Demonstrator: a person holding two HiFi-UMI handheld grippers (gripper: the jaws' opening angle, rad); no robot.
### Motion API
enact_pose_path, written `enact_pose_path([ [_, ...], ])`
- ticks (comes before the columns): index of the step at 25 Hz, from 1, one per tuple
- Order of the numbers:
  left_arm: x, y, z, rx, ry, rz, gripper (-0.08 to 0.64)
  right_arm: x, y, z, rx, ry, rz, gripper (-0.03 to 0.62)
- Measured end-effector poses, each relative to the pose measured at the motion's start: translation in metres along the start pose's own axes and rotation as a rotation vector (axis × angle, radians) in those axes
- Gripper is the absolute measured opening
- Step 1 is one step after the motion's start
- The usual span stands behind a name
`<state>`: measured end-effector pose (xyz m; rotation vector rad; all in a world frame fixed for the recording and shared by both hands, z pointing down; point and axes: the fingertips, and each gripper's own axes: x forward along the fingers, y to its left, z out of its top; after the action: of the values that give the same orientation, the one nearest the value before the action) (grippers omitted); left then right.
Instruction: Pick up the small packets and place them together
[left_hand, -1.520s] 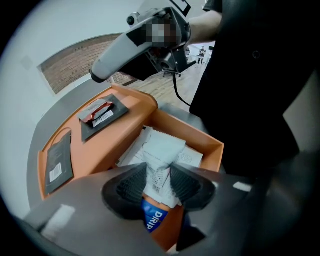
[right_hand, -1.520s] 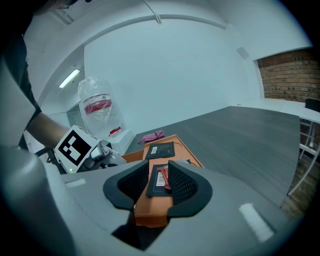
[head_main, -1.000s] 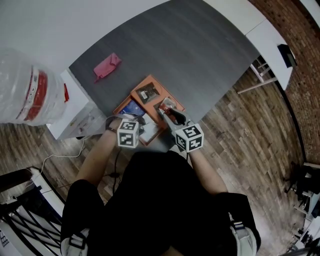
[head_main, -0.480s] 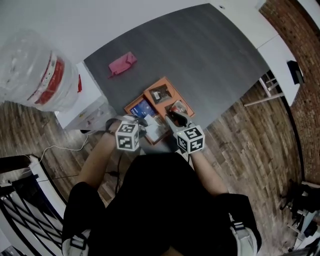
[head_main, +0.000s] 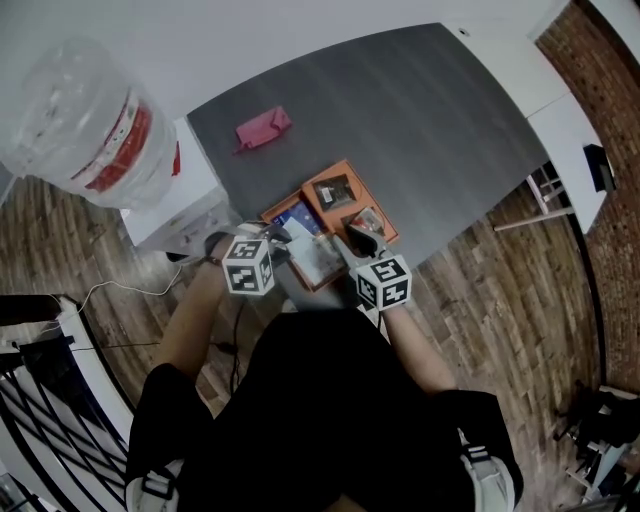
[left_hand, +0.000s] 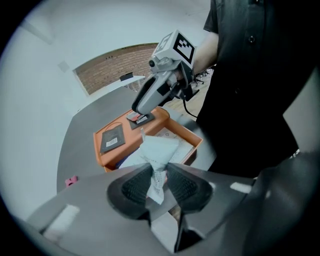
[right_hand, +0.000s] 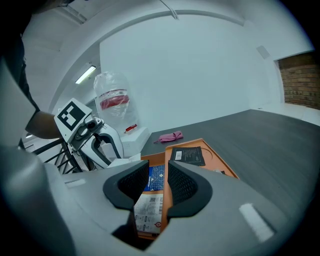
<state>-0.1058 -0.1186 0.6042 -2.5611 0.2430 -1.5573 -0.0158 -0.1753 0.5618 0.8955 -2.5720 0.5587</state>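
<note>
Step in hand, as judged: bringing the white packet (left_hand: 159, 152) to the others. Left claw (left_hand: 159, 176) was pinched shut on the packet's crumpled end, holding it just above the orange tray (left_hand: 100, 150). Right claw (right_hand: 159, 180) stood partly open over the same tray, with nothing between its pads. The grip looked thin, so best lowered slowly onto the tray's packets, clear of the right claw, before release.

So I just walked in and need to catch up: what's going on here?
A person works over an orange tray of small packets on a grey table. The left hand-held gripper pinches a crumpled white packet by the tray. The right hand-held gripper is open, low over the tray.
</note>
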Motion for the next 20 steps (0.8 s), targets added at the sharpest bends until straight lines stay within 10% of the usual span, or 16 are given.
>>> enact_pose_path([
  [20, 0.041, 0.102, 0.058, 0.127, -0.008, 0.164, 0.097, -0.047, -0.048, -0.01, 0.106, -0.056, -0.154, 0.121],
])
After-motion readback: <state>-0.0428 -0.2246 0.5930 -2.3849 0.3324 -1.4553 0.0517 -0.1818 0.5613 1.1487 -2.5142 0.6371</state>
